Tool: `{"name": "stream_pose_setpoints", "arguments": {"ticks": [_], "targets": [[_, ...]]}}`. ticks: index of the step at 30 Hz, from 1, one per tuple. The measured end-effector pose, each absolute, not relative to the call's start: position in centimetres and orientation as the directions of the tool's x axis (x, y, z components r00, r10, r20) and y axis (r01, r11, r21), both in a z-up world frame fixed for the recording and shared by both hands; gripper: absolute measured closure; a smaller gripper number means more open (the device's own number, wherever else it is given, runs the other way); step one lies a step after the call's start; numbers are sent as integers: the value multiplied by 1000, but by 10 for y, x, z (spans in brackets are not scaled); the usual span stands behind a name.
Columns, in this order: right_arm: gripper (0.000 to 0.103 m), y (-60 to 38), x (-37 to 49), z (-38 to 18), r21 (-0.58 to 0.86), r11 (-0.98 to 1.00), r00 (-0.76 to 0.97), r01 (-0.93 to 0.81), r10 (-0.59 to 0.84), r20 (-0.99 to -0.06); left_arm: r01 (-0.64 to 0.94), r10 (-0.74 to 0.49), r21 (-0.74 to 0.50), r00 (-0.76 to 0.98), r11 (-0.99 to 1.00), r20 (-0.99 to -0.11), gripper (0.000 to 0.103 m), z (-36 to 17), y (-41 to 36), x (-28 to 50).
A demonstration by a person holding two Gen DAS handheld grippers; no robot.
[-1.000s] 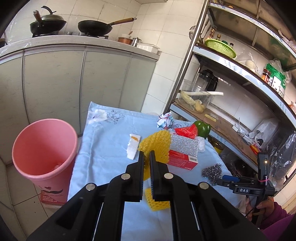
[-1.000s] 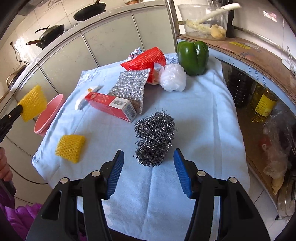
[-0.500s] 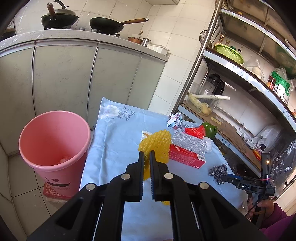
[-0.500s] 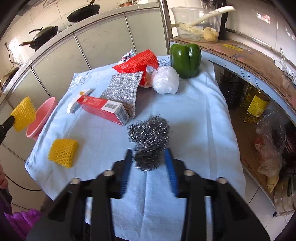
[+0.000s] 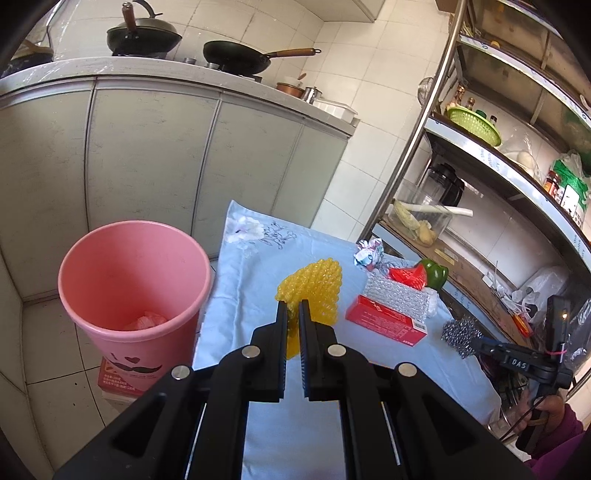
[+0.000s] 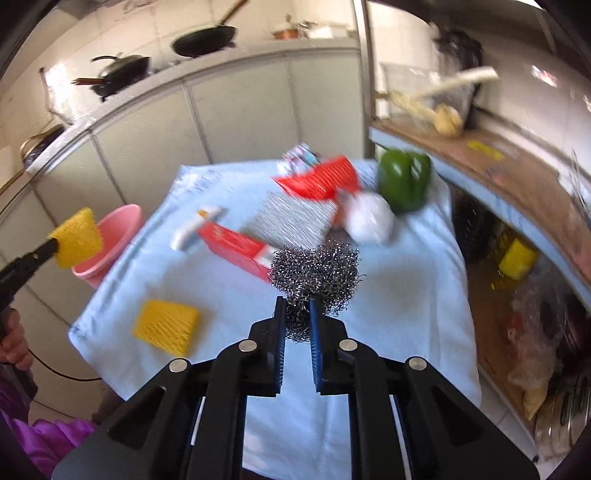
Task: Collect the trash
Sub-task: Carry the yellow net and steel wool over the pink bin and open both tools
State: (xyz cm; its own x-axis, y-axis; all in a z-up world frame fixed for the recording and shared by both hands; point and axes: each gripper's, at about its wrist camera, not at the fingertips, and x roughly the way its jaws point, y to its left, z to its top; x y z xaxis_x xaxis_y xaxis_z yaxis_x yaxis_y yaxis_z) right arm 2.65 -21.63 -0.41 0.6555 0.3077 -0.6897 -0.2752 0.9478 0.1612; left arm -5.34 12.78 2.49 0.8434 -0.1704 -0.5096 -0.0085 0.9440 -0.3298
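Two yellow foam fruit nets, one steel wool scourer, one pink plastic bin, one green bell pepper, two black woks.

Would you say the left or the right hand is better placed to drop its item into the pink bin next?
Left. Its tongs grip the yellow foam net right beside the pink bin; the right tongs are closing on the steel wool across the table.

Left hand-held gripper pinches yellow foam net beside pink bin.
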Motion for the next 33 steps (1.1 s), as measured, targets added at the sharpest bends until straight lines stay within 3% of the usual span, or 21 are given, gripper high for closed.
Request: {"name": "stream_pose_setpoints", "arguments": {"ticks": [11, 19, 33], "targets": [[91, -123, 71, 44, 240, 813, 585, -531, 556, -590, -163, -11, -307, 869, 938, -495, 98, 29, 179, -60], [91, -4, 91, 48, 221, 650, 437, -727, 686, -582, -324, 147, -269, 842, 907, -519, 98, 22, 221, -60], [91, 126, 124, 2, 280, 537, 245, -796, 709, -661, -444, 219, -245, 762, 862, -609, 97, -14, 258, -38]]}}
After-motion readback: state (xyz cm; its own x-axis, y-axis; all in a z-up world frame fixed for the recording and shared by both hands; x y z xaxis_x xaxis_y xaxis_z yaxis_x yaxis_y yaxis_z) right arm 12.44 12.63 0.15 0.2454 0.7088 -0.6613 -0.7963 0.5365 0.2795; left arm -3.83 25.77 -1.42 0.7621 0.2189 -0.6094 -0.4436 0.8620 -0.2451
